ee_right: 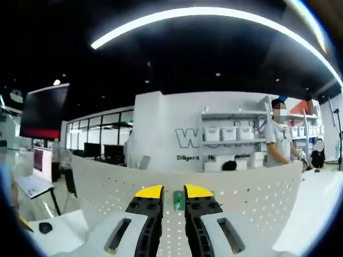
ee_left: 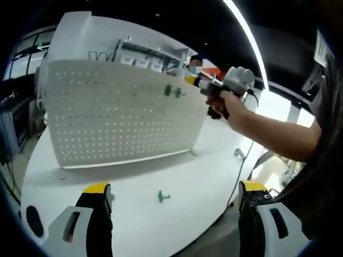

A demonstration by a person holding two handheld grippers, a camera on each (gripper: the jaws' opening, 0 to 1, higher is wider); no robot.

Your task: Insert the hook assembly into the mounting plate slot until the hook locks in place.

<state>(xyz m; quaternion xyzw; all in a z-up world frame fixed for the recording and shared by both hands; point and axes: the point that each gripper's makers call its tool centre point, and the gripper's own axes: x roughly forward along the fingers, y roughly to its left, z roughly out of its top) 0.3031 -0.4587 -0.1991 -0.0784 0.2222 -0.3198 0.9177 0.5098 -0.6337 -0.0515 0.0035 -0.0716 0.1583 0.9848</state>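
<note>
In the left gripper view, the left gripper [ee_left: 174,195] is seen at the bottom edge, its two yellow-tipped fingers [ee_left: 97,188] spread wide apart with nothing between them. Just beyond and between them, a small green hook [ee_left: 163,196] is seen lying loose on the white counter [ee_left: 134,225]. Farther back, a white perforated mounting plate [ee_left: 123,115] is stood upright on the counter, held at its lower edge by small feet. A second green hook [ee_left: 172,91] is seen seated in the plate's holes near its upper right part. The right gripper [ee_left: 199,81] is held up to the plate's upper right edge by a person's hand [ee_left: 228,104], with the forearm reaching in from the right; its tips are close beside the mounted hook, and whether they touch it cannot be told from this view. Behind the plate, a white wall with shelving is seen.

In the right gripper view, the right gripper's fingers [ee_right: 149,194] are brought near together, with a narrow gap left between the yellow tips. A green hook [ee_right: 178,201] is seen in that gap against the plate [ee_right: 257,195]; whether it is pinched or merely framed by the tips cannot be told. Beyond the plate's top edge, shelves with white bins [ee_right: 230,134] and a standing person [ee_right: 278,136] are seen, and a dark screen [ee_right: 45,112] at the far left.
</note>
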